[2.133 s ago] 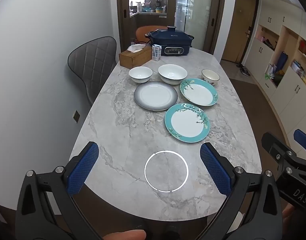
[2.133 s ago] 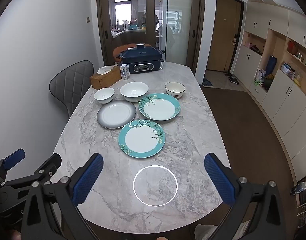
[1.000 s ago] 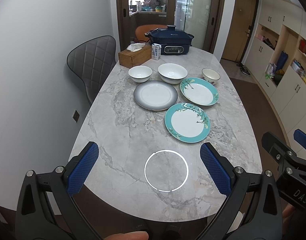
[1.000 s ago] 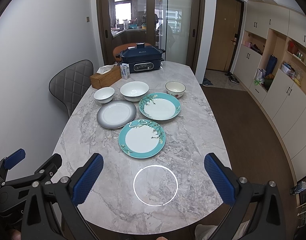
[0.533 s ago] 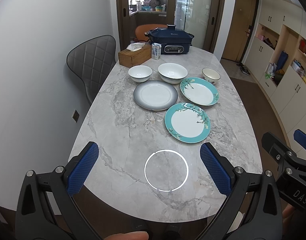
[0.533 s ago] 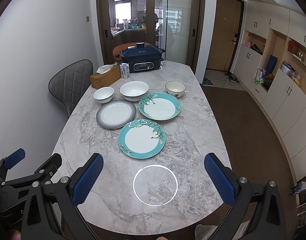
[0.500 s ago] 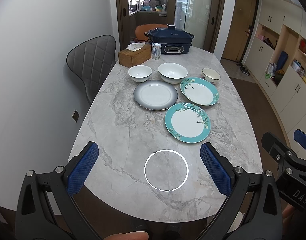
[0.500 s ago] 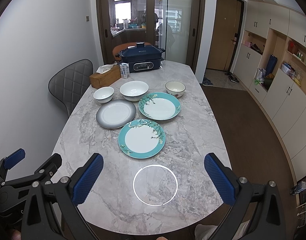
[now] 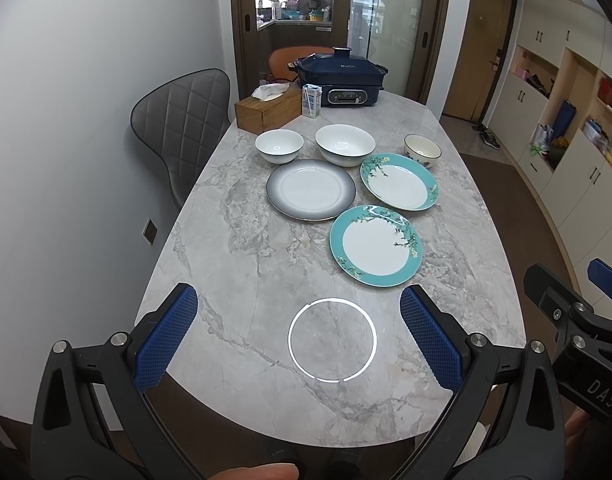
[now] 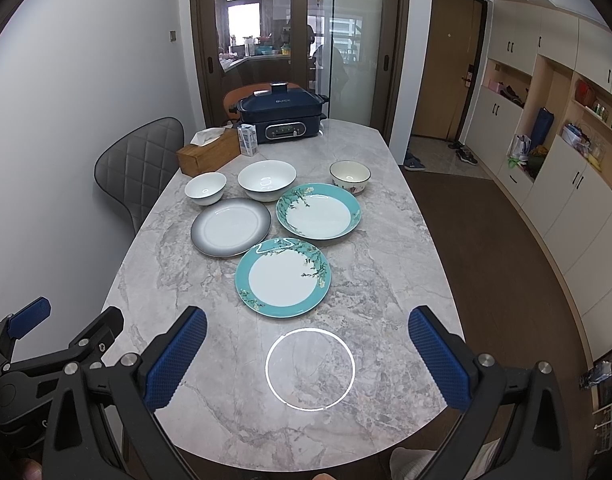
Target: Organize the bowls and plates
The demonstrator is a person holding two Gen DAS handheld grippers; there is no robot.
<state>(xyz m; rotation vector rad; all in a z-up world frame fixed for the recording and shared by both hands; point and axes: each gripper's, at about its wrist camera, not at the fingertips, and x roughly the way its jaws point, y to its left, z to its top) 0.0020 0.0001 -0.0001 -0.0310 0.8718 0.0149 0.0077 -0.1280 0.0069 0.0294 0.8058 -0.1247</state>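
Observation:
On the marble table [image 9: 265,248] lie a flat teal-rimmed plate [image 9: 375,245] [image 10: 282,277], a deeper teal floral plate [image 9: 399,181] [image 10: 318,211] and a grey-rimmed plate [image 9: 310,189] [image 10: 230,226]. Behind them stand a small white bowl [image 9: 279,146] [image 10: 205,188], a larger white bowl [image 9: 345,145] [image 10: 267,180] and a dark-rimmed cream bowl [image 9: 422,149] [image 10: 350,176]. My left gripper [image 9: 306,334] and right gripper [image 10: 306,354] hover open and empty over the near end of the table, short of the plates.
At the far end sit a wooden tissue box [image 9: 267,109], a small carton [image 9: 311,100] and a dark blue electric cooker [image 9: 340,76]. A grey quilted chair [image 9: 181,120] stands at the left. Cabinets and shelves [image 10: 566,140] line the right wall.

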